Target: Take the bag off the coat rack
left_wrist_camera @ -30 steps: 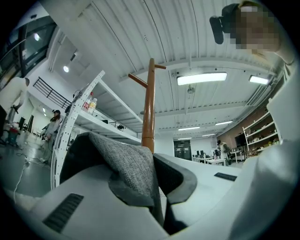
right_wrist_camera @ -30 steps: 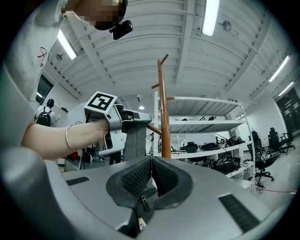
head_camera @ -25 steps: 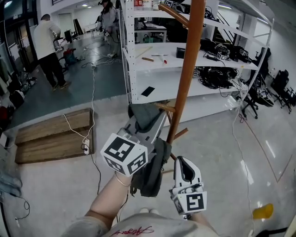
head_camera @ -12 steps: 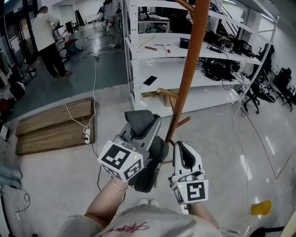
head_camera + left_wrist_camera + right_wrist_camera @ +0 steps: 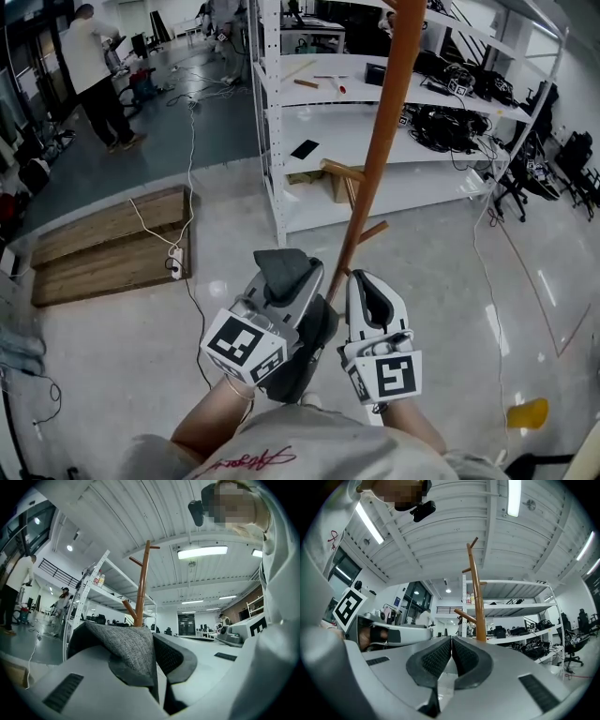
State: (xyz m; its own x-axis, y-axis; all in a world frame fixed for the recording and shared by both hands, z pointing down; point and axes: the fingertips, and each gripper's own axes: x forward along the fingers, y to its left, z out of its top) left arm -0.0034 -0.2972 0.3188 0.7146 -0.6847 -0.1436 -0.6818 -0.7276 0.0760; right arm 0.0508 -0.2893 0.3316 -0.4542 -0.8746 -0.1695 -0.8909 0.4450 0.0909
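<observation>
Below the rack's (image 5: 378,150) lower pegs, the left gripper (image 5: 284,274) is clamped on a fold of the grey bag (image 5: 307,349). The fabric drapes over the jaw tips, and the dark body hangs under the gripper, just beside the rack. Whether the bag touches the rack cannot be told. The left gripper view shows cloth pinched between the pads, with the rack upright beyond. The right gripper (image 5: 367,289) sits alongside, near the rack, jaws pressed together with nothing between them. A white shelf (image 5: 281,108) stands behind the rack.
</observation>
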